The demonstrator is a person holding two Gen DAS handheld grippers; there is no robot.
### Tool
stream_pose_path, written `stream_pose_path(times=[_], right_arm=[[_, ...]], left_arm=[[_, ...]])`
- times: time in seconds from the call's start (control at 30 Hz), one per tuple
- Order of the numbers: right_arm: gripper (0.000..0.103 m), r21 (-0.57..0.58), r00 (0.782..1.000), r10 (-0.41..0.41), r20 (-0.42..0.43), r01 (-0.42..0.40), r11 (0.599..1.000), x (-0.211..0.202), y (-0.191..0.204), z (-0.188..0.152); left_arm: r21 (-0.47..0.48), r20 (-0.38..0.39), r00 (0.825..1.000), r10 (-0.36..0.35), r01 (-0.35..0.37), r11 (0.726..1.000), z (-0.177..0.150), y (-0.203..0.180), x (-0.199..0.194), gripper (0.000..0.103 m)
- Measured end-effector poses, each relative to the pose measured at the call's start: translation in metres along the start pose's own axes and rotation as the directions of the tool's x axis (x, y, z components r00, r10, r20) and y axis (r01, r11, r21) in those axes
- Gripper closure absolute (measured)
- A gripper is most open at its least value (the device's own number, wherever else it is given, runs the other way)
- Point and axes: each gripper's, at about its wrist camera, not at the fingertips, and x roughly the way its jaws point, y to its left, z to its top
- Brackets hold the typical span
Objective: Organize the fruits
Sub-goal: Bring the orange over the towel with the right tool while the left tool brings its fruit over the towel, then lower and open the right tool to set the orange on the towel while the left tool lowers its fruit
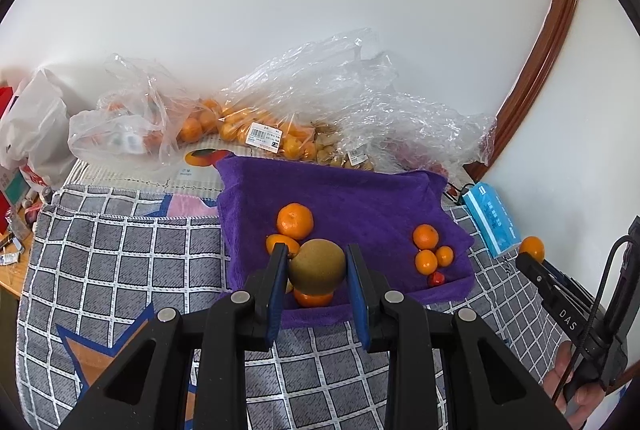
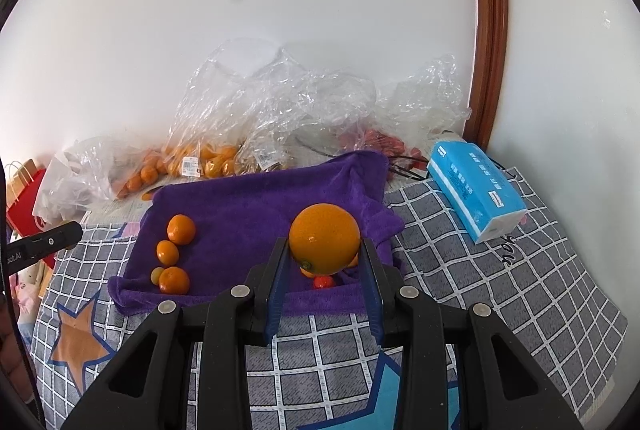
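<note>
Left gripper (image 1: 317,266): blue pads (image 1: 357,284) closed part-way on a brownish-green kiwi (image 1: 317,265), held above the near edge of the purple towel (image 1: 360,198). Behind it at 11 o'clock a mandarin (image 1: 295,219), another mandarin (image 1: 280,243) touching the left finger's tip, a third orange fruit (image 1: 313,298) peeking out below the kiwi. At 3 o'clock on the towel, a cluster of small oranges (image 1: 431,248) with a red fruit (image 1: 437,278) just beside. Right gripper (image 2: 325,250): fingers spread wide around a large orange (image 2: 324,237), clamped at both flanks, over the towel's near right corner, a red cherry tomato (image 2: 323,282) below. At 9 o'clock, three mandarins (image 2: 174,254) in a row. Beyond, clear bags of fruit (image 2: 208,154) against the wall; at 2 o'clock a blue tissue pack (image 2: 476,186) on the checked cloth (image 2: 500,290).
</note>
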Motion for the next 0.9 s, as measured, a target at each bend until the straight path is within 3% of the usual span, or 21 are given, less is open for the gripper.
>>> stream_pose_path(times=[0.43, 0.6, 0.9], right_arm=[[0.069, -0.017, 1.0, 0.016, 0.011, -0.016, 1.0, 0.013, 0.004, 0.012], [0.069, 0.03, 0.996, 0.086, -0.007, -0.086, 0.996, 0.024, -0.005, 0.017], [0.069, 0.0, 0.998, 0.055, -0.026, -0.055, 0.999, 0.05, -0.003, 0.015]], left_arm=[[-0.017, -0.018, 0.999, 0.029, -0.03, 0.999, 0.01, 0.012, 0.019, 0.076], [-0.047, -0.033, 0.998, 0.054, -0.056, 0.997, 0.013, 0.029, 0.027, 0.076], [-0.066, -0.059, 0.996, 0.066, -0.07, 0.995, 0.014, 0.043, 0.043, 0.076]])
